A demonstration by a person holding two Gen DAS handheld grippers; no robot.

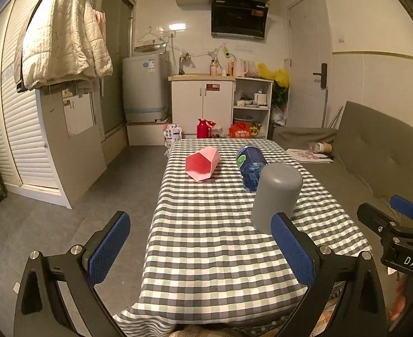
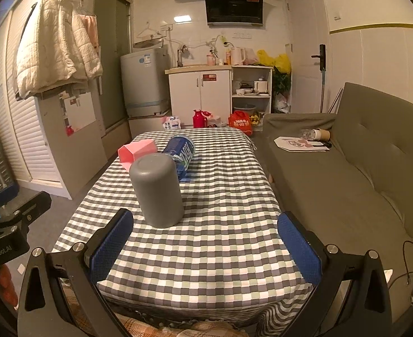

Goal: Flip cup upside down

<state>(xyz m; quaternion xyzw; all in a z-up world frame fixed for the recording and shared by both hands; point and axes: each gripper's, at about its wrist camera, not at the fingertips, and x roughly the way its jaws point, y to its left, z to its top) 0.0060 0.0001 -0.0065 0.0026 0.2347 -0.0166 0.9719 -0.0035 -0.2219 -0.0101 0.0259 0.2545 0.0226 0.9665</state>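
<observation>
A grey cup (image 1: pixel 276 196) stands upside down, base up, on the checkered table (image 1: pixel 206 252); it also shows in the right wrist view (image 2: pixel 157 189). My left gripper (image 1: pixel 203 250) is open and empty, in front of the cup and to its left. My right gripper (image 2: pixel 206 247) is open and empty, in front of the cup and slightly to its right. Neither gripper touches the cup. The right gripper's body shows at the right edge of the left wrist view (image 1: pixel 397 233).
A pink hexagonal cup (image 1: pixel 202 163) lies on its side farther back on the table. A blue plastic bottle (image 1: pixel 250 165) lies on its side behind the grey cup. A grey sofa (image 2: pixel 346 182) runs along the table's right. Open floor (image 1: pixel 66 224) lies to the left.
</observation>
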